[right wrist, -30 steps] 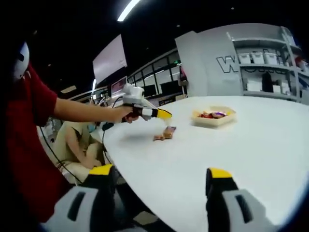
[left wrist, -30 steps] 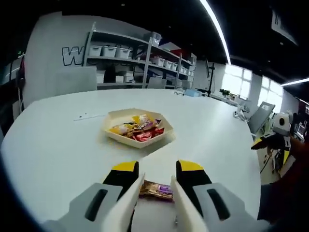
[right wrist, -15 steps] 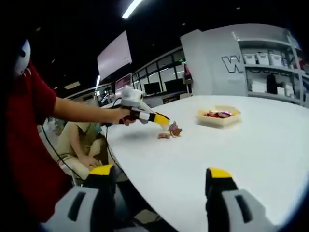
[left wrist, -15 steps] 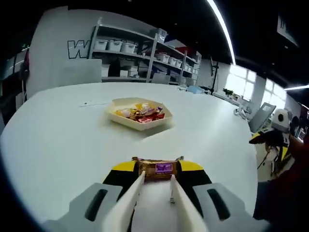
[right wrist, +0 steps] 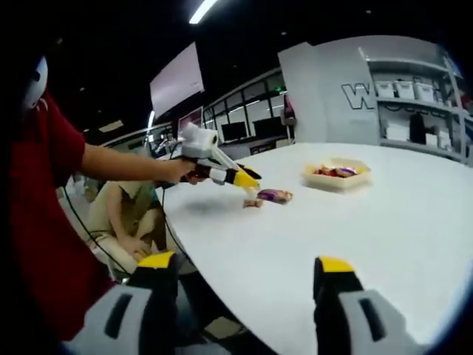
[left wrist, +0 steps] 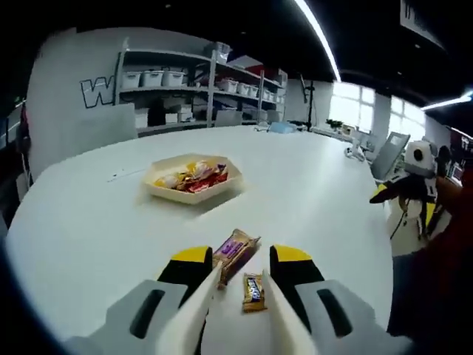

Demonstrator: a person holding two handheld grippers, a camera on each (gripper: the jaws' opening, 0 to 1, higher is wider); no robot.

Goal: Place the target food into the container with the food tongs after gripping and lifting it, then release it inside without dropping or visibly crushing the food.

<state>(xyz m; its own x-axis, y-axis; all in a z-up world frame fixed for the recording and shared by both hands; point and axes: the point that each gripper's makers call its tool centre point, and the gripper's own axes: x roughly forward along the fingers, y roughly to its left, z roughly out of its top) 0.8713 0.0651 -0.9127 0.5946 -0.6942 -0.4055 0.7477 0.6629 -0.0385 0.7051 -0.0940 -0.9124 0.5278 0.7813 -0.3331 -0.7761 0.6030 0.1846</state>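
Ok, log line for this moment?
left gripper: open | purple-label bar: on table, between jaws | small bar: beside it | tray: ahead | right gripper: open, idle

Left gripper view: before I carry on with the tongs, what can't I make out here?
- Whether the tongs actually pinch the purple-label bar: its near end is hidden behind the tips.
- Small bar: label too small to read.
- Tray contents: wrappers blurred, not countable.
- Right gripper view: the left gripper is small and distant, so its grip is unclear.

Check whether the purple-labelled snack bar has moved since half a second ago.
Yes. The purple snack bar was held up between the left gripper tongs; now it lies on the table, nearer the tray, beside a smaller bar.
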